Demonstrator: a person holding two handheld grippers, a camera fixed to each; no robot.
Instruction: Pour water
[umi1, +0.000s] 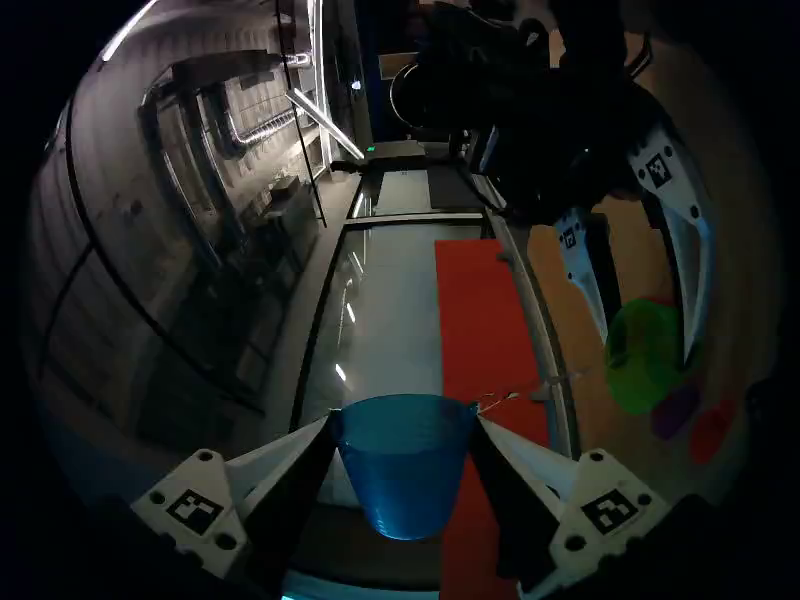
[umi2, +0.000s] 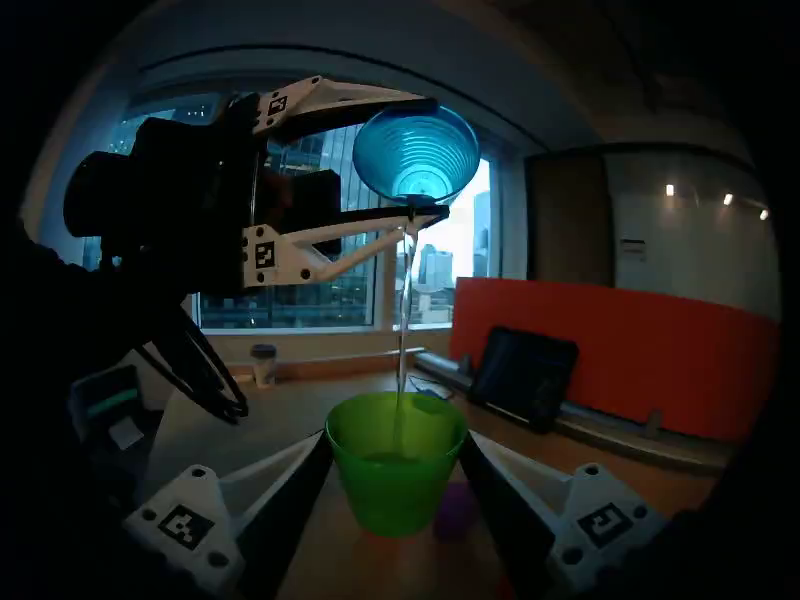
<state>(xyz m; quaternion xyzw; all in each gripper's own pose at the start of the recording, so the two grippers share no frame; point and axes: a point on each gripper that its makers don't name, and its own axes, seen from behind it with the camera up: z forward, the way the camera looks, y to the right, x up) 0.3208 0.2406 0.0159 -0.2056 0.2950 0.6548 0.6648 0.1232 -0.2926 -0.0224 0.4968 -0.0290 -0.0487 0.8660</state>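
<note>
Water (umi2: 403, 300) is running from blue cup (umi2: 415, 155) my left gripper (umi1: 403, 435) is clamping into green cup (umi2: 397, 480) my right gripper (umi2: 397, 445) is holding; drifting sideways is risking spill

Dim, underexposed frames; daylight enters from the window (umi2: 470, 230) ahead of the right gripper (umi2: 397, 445); fisheye edges bend, darken

The wooden table (umi2: 300, 410) is carrying a small lidded cup (umi2: 264, 364) near its window-side edge and a dark slab (umi2: 525, 378) (a tablet, perhaps), which is leaning by the orange partition (umi2: 640, 350). A purple disc (umi1: 676, 410) and a red disc (umi1: 712, 432) are lying side by side.
</note>
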